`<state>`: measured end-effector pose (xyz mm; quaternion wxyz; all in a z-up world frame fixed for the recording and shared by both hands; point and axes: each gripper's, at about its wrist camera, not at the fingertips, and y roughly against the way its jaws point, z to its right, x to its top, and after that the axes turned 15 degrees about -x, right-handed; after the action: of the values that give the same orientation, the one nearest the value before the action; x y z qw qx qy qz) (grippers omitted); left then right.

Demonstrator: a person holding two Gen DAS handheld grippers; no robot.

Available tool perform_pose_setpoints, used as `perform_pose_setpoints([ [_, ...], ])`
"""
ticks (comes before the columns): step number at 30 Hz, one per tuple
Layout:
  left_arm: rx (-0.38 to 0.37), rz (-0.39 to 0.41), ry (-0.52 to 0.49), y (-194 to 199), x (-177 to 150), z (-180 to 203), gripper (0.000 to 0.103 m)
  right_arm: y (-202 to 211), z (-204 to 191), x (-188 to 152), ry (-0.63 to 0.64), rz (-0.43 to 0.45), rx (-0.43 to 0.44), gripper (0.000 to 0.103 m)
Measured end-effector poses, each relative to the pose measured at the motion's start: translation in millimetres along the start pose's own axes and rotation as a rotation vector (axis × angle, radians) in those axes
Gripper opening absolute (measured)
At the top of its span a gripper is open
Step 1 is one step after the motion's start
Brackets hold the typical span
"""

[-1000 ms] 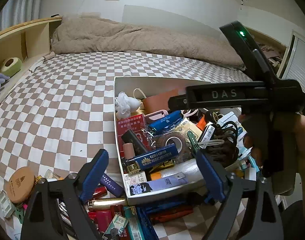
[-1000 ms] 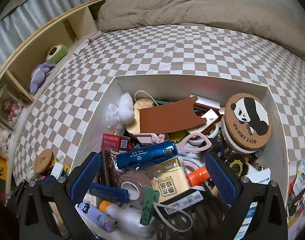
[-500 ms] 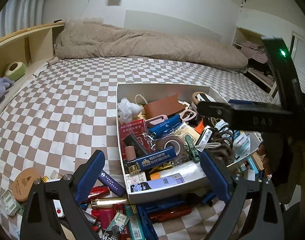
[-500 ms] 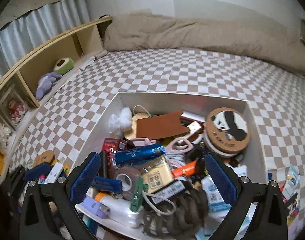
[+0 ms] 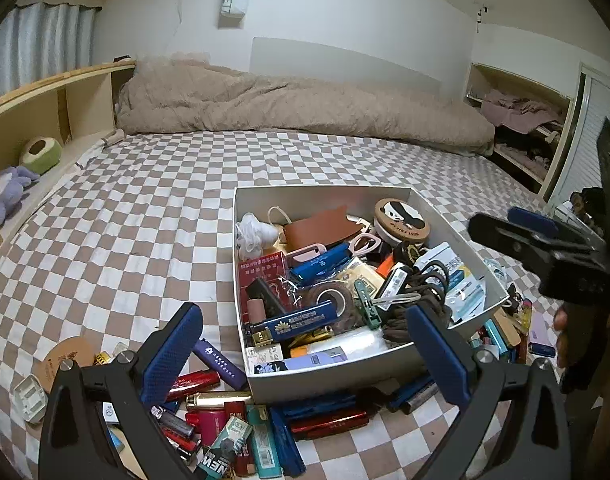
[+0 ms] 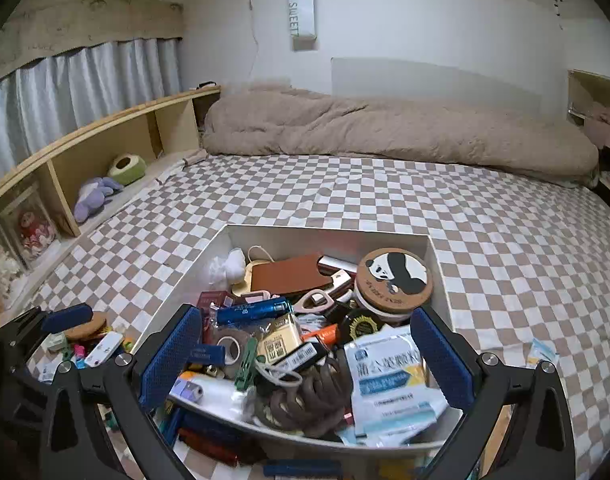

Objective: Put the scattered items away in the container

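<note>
Both grippers (image 5: 305, 356) (image 6: 305, 356) open, empty, over full box (image 5: 333, 378)

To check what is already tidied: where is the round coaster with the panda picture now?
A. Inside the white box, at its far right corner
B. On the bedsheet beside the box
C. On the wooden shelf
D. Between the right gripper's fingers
A: the panda coaster lies among the items inside the white box, near its far right corner.

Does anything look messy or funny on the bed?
Yes. The white box is heaped so full that a mask packet and a brown claw clip ride up at its near edge. Many lighters and small packs lie loose on the checked sheet outside the box.
</note>
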<state>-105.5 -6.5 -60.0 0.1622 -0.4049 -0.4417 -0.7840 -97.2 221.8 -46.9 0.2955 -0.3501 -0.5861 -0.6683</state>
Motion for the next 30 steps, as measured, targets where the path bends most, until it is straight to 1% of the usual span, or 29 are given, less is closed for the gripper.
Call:
perform_pose_setpoints([
  [6, 0.003, 0.021, -0.022, 14, 3, 15, 0.103, 23, 13, -9, 0.009, 0.046, -0.038, 0.103],
  [16, 0.012, 0.042, -0.053, 31, 4, 39, 0.103, 58, 34, -26, 0.021, 0.094, -0.088, 0.103],
  [22, 0.045, 0.042, -0.077, 39, 0, 49, 0.103, 73, 46, -34, 0.022, 0.1, -0.112, 0.103],
  [30, 0.047, 0.059, -0.092, 51, -1, 63, 0.103, 87, 55, -42, 0.017, 0.107, -0.123, 0.103],
])
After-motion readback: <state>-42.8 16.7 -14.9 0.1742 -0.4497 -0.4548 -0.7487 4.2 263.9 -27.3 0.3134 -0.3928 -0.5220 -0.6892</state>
